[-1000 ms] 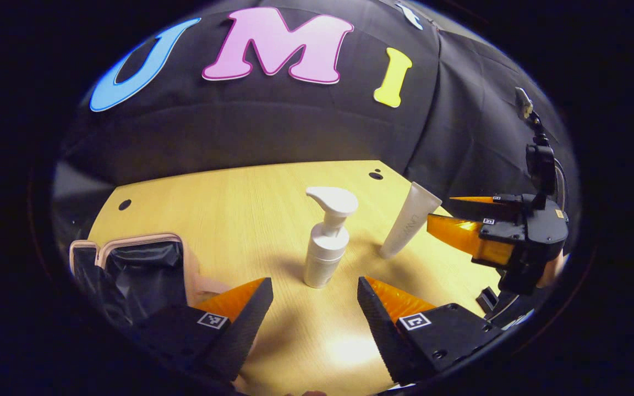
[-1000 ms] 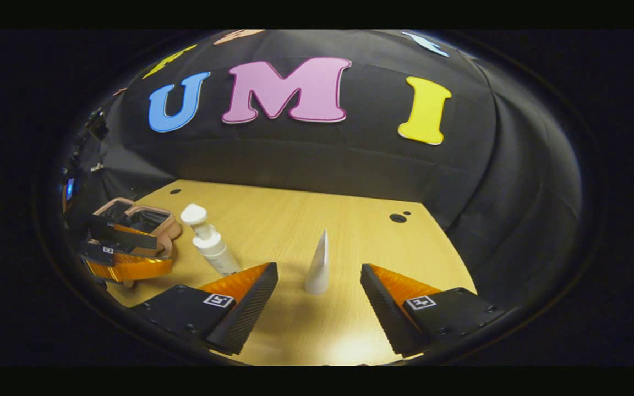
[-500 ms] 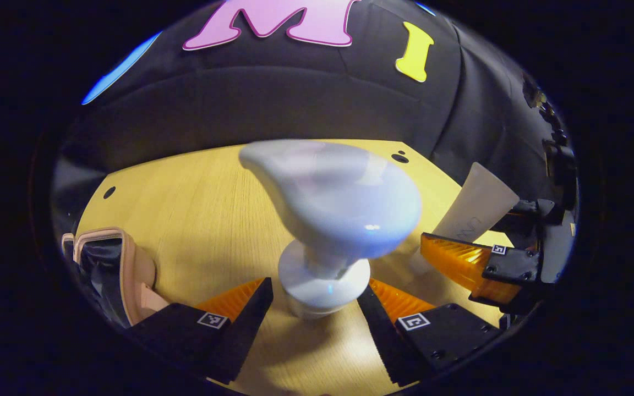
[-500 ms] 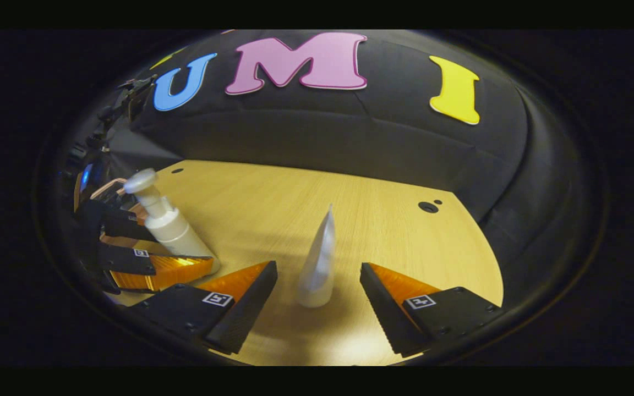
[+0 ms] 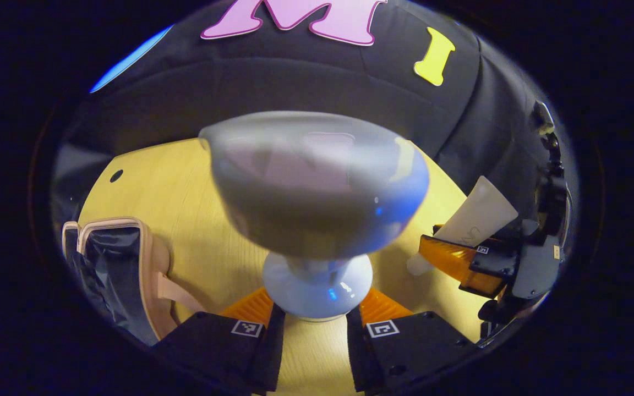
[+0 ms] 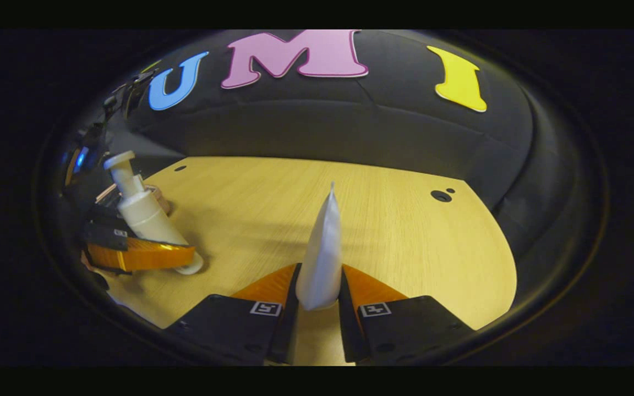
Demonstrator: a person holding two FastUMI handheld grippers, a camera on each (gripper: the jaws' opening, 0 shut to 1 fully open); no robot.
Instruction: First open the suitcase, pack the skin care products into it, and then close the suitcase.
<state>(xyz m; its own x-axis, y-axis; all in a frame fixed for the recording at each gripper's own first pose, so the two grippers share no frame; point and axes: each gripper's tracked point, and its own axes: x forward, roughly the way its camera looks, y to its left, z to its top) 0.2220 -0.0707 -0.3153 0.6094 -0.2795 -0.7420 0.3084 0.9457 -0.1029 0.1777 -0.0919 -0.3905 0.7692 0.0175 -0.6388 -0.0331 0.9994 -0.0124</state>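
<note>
Left claw [image 5: 312,319]: the two fingers are drawn in against the body of the white pump bottle [image 5: 317,192], one on each side, so the bottle is clamped between them. In the left gripper view the pump head sits very close to the camera and appears large and blurred, with the collar of the bottle just above the fingertips. In the right gripper view the same pump bottle [image 6: 141,212] appears at the far left, tilted, its base touching or just above the tabletop [image 6: 394,231]; which of the two cannot be told. The left claw [image 6: 182,261] grips it low on the body.

Right claw [image 6: 318,300]: the fingers are narrowed onto the lower end of the white tube [image 6: 322,253], pressing it from both sides. The tube stands upright, its flat crimped end pointing up. In the left gripper view the tube [image 5: 474,225] leans at the right edge, with the right claw [image 5: 432,256] around its lower part.

Suitcase [image 5: 121,264]: it lies on the tabletop [image 5: 185,203] at the lower left of the left gripper view, open, with a pale pink rim and a dark lining. It is well apart from the tube and nearer to the pump bottle. Neither product is inside it.
</note>
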